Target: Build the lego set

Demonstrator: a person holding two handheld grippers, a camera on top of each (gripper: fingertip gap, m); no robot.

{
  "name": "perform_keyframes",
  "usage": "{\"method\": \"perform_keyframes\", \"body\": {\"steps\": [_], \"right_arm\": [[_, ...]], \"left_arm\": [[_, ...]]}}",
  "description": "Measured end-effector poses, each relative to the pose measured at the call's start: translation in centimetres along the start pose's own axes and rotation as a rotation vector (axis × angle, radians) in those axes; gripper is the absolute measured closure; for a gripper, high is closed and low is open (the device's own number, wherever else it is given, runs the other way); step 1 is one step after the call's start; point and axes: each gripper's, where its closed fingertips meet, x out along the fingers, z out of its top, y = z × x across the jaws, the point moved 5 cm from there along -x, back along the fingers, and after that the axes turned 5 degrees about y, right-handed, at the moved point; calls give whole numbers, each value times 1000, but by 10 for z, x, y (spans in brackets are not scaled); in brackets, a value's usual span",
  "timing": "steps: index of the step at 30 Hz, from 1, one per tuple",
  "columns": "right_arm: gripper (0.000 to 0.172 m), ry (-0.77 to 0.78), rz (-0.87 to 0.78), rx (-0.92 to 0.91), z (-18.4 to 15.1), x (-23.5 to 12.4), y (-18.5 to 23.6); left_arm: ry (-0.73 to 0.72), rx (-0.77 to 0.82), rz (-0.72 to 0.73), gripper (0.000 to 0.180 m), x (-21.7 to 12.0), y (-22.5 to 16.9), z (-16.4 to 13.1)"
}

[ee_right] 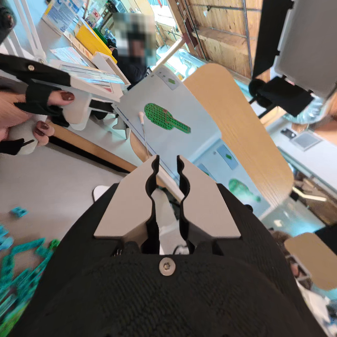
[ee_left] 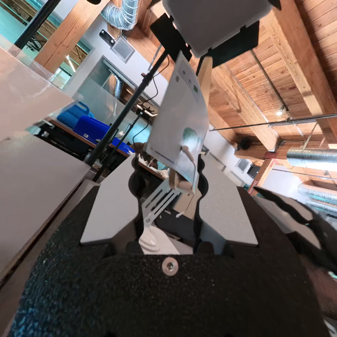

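A white printed card [ee_left: 178, 113] with a green paddle-shaped picture [ee_right: 164, 118] leans on a wooden stand [ee_right: 246, 136]. A thin pin tool with a pale handle [ee_right: 141, 116] lies against the card. My left gripper [ee_left: 166, 156] is open wide. The card's lower corner sits between its fingers, close to the right finger [ee_left: 215, 191], and neither pad presses on it. My right gripper [ee_right: 167, 158] is open by a narrow gap just below the card. The card's white lower edge [ee_right: 164, 176] runs between its fingers, and the pads do not press on it. A hand [ee_right: 42, 127] holds the left gripper.
Teal and green plastic pieces [ee_right: 18, 255] lie on the grey table [ee_right: 45, 182] at the lower left. More printed cards [ee_right: 226, 156] lean lower on the stand. Blue bins [ee_left: 91, 127] and a black pole [ee_left: 127, 102] stand behind. A person sits at the back.
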Motion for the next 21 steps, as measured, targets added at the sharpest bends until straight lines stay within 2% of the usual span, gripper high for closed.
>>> {"method": "perform_keyframes", "body": {"steps": [7,12,14,18,21], "right_arm": [[147,165,-79,249,-26,-149,-14],[147,227,-168,353,-57,-238,5],[147,251,-230,356,-68,-262,14],[150,393,-454,319,-95,-301,14],[151,313,-432,426,-86,-308,12]], "left_arm": [[139,159,111,110,-32,-54,-20],[228,275,14,114,-57,-118,-50],[239,343,10,112,-68,-136,-64],[224,590,7,101,-92,-166,-89],[213,742,11,87,-89,-179,-93]]}}
